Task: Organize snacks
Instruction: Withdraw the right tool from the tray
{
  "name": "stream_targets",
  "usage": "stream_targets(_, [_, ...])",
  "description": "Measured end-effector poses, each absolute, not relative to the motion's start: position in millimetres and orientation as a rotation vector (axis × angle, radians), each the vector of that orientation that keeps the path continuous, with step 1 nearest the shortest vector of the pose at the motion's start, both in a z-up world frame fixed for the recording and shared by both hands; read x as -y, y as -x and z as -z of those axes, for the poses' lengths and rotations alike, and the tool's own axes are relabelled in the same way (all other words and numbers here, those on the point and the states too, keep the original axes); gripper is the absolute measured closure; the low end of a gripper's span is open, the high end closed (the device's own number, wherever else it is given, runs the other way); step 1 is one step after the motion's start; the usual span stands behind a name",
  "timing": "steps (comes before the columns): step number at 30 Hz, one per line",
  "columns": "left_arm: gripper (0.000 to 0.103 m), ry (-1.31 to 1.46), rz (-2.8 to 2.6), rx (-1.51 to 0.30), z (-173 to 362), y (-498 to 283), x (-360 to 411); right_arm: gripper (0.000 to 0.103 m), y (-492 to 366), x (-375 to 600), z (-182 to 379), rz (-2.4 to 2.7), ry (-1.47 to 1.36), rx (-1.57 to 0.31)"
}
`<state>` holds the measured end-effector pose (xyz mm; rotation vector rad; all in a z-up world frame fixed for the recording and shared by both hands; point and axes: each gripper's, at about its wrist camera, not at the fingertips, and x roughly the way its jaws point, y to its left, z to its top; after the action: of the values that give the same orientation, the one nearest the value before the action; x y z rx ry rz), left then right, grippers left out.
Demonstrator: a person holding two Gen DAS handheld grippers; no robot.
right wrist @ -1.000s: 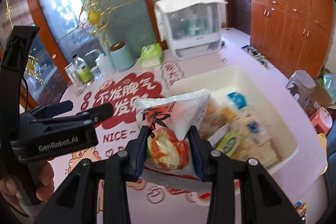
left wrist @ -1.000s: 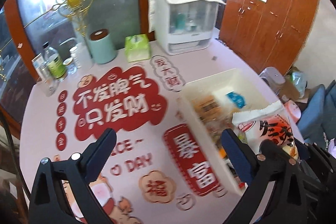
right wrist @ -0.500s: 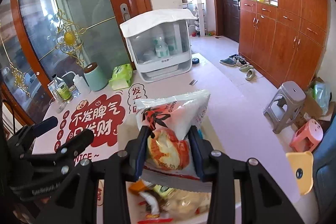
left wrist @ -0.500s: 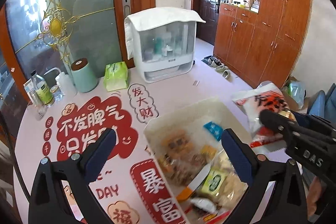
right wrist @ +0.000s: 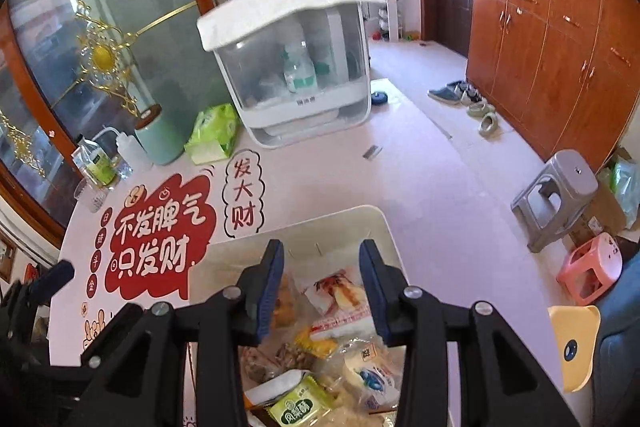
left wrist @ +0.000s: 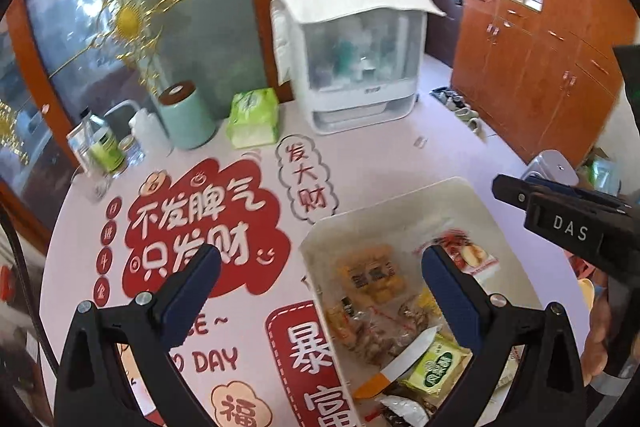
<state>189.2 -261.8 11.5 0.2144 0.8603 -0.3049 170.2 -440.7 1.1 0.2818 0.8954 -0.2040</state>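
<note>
Your right wrist view shows the stools and shoes on the floor; your left wrist view instead catches your right gripper [left wrist: 516, 193] from the side. The shrimp snack bag [right wrist: 338, 293] lies in the white bin [right wrist: 320, 223], just beyond and between your right gripper's [right wrist: 322, 253] fingertips, untouched. Right jaws partly spread, empty. Your left gripper [left wrist: 320, 259] gapes wide, empty, over the bin's [left wrist: 384, 199] near-left edge.
</note>
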Motion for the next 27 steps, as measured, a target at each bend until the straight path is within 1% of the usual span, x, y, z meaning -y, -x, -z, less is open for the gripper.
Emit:
stream_targets(5, [0.003, -0.251, 0.258, -0.862, -6, -185, 252, 0.063, -172, 433, 12, 0.179, -0.266, -0.939])
stream_targets(12, [0.003, -0.261, 0.235, -0.909, 1, -178, 240, 0.062, -161, 414, 21, 0.138, -0.259, -0.973])
stream_targets(27, [0.003, -0.218, 0.249, -0.993, 14, -147, 209, 0.060, -110, 367, 41, 0.075, -0.262, -1.026])
